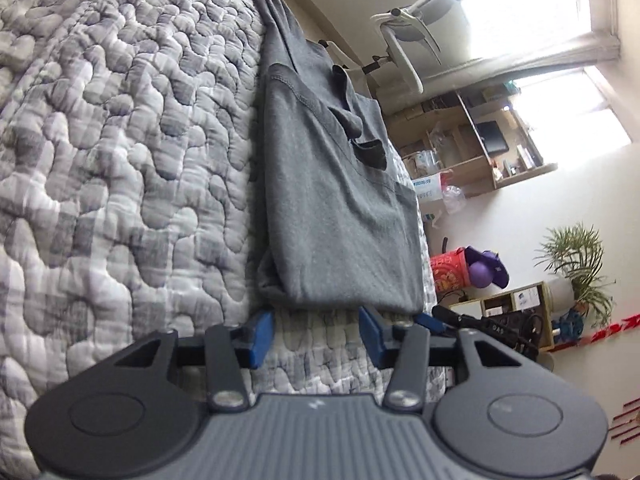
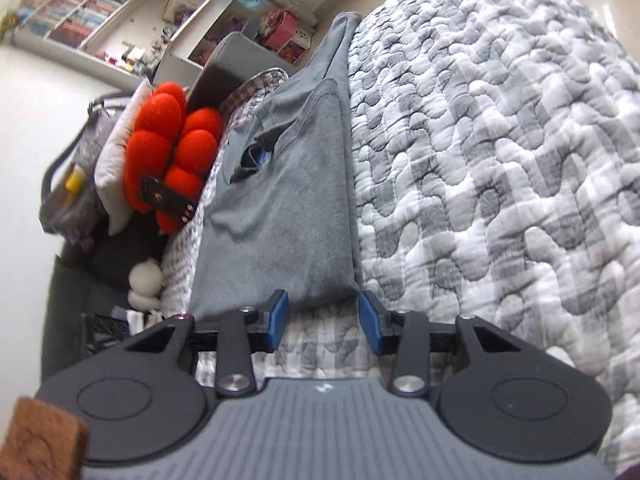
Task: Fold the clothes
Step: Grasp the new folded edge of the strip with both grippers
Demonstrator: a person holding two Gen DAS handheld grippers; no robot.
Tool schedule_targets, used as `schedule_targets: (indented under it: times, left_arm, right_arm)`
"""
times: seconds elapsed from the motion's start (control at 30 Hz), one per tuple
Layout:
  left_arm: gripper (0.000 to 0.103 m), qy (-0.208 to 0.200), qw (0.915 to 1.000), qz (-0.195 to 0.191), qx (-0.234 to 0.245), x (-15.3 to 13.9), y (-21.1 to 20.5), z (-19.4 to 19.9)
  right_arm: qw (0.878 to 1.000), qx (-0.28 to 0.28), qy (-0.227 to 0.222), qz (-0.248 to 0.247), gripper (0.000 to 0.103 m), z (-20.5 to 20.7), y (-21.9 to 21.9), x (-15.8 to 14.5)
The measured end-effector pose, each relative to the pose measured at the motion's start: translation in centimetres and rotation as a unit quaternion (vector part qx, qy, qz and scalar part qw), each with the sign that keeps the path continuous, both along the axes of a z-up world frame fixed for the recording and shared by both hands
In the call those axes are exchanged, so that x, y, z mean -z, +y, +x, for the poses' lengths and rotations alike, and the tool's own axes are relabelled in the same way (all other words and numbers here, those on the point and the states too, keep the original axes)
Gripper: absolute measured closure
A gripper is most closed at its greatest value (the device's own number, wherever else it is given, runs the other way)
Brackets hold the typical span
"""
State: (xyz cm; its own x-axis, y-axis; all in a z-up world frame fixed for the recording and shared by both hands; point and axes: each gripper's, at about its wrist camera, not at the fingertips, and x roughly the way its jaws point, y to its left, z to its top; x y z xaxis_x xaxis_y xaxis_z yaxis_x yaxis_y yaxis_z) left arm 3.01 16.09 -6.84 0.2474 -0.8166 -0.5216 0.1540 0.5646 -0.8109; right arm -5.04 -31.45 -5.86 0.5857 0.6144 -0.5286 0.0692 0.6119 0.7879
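A grey T-shirt (image 1: 340, 184) is lying folded on a quilted bedspread (image 1: 120, 160) patterned in grey and white. In the left wrist view the shirt is seen stretching away from the camera, with its sleeves turned in over the body and the dark neckline (image 1: 360, 136) showing near the middle. Its near edge is lying just ahead of the left gripper (image 1: 316, 334), whose blue pads (image 1: 260, 334) are being held apart with only the bedspread showing between them; nothing is being gripped. The tip of the other gripper is just showing at the shirt's near corner on the right.

In the right wrist view the same shirt (image 2: 280, 208) is seen from its other side, again running away from the camera along the edge of the bed. The right gripper (image 2: 323, 322) is being held just short of the shirt's near edge, its jaws released, with the pads standing apart and the striped quilt visible in the gap. The cloth is not being pinched by either pad, though the left pad (image 2: 279, 320) is sitting very close to the hem.

Beside the bed, in the right wrist view, a red plush cushion (image 2: 172, 140) is resting against other soft items. In the left wrist view, a white chair (image 1: 408, 40), wooden shelves (image 1: 472, 148) and a potted plant (image 1: 576, 260) are being shown beyond the bed under a bright window.
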Motion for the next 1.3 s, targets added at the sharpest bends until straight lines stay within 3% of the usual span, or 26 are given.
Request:
schedule_targets:
  times: [0.23,0.53,0.67,0.8,1.07,1.3]
  left_arm:
    - [0.056,-0.008,0.9998,-0.013,-0.014,0.3,-1.6,0.6]
    - [0.071,-0.031,0.9994,-0.006,-0.013,0.4,-2.7,1.7]
    - [0.092,-0.019,0.9996,-0.003,-0.02,1.0,-3.0,2.3]
    - [0.094,-0.026,0.9991,0.009,-0.032,0.3,-2.8,1.7]
    - [0.095,-0.024,0.9977,-0.008,-0.064,-0.9,-1.5,0.2]
    - [0.095,-0.017,0.9978,-0.015,-0.062,-1.7,-0.6,-2.1]
  right_arm:
    - [0.999,-0.008,-0.01,0.039,0.06,1.5,-0.3,0.3]
    - [0.999,-0.008,-0.014,0.039,0.08,3.7,1.4,0.7]
    - [0.999,-0.006,-0.015,0.037,0.088,3.6,1.4,0.9]
    - [0.999,-0.003,-0.014,0.044,0.091,3.3,1.3,0.7]
    - [0.998,0.0,-0.047,0.039,0.092,1.9,1.7,-1.7]
    - [0.998,0.002,-0.054,0.035,0.092,-0.2,2.3,-3.2]
